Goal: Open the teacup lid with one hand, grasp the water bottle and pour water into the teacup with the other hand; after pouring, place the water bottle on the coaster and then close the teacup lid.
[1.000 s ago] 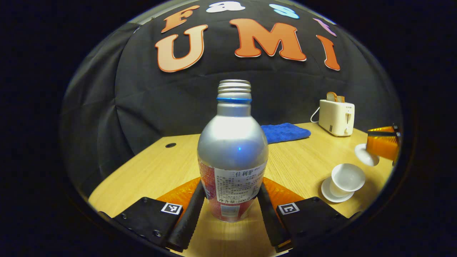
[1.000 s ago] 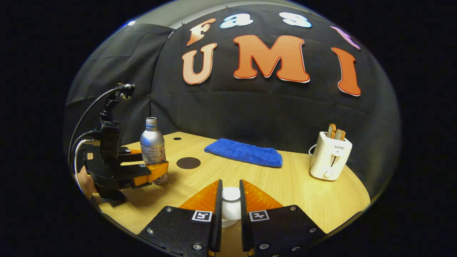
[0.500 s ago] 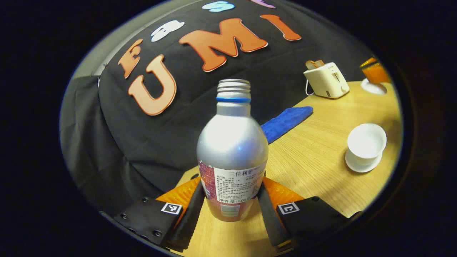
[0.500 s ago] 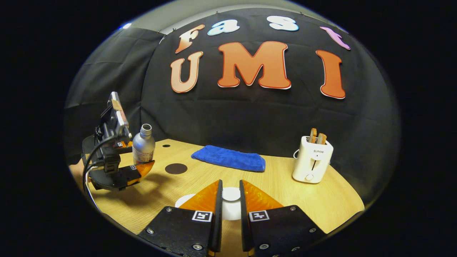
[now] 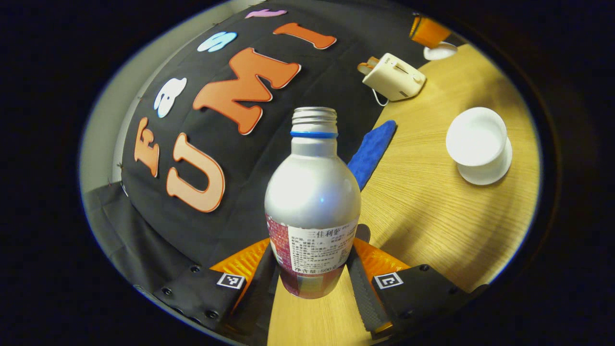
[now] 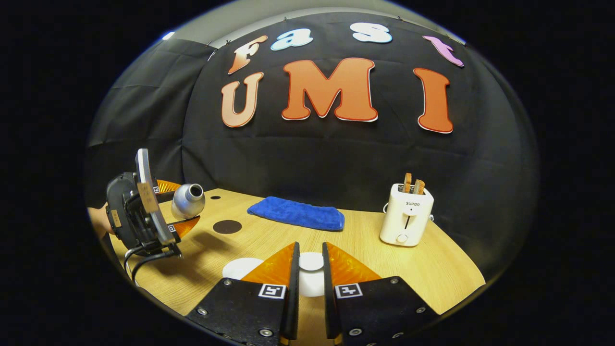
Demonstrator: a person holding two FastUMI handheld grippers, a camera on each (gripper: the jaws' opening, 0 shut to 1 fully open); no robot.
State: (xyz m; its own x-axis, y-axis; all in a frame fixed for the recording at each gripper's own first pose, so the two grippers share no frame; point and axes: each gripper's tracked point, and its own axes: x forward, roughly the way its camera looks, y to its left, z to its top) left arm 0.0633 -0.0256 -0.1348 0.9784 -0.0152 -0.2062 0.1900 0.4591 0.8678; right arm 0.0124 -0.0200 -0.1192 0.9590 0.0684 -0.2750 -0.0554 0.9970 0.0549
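Water bottle (image 5: pixel 312 206) sits pinched low on its body between both fingers of the left gripper (image 5: pixel 311 283), cap off, and in the right gripper view it hangs well tipped over above the table (image 5: pixel 432 216), its mouth turned toward the cup side. Teacup (image 5: pixel 476 142) stands open on its saucer (image 5: pixel 485 172), off to the side of the bottle's neck, not yet under it. I judge the pour has not begun; the mouth needs carrying over the middle of the cup before tilting further, and the tilt should go on slowly, since the opening is wide and the cup shallow. Teacup lid (image 6: pixel 311 263) is nipped by its knob between the fingers of the right gripper (image 6: pixel 310 283), held clear of the pouring path; it should keep out there. Coaster (image 6: pixel 227 227), the dark disc, lies beyond, near a blue cloth (image 6: pixel 294 213) and well apart from a toaster (image 6: pixel 406 215).
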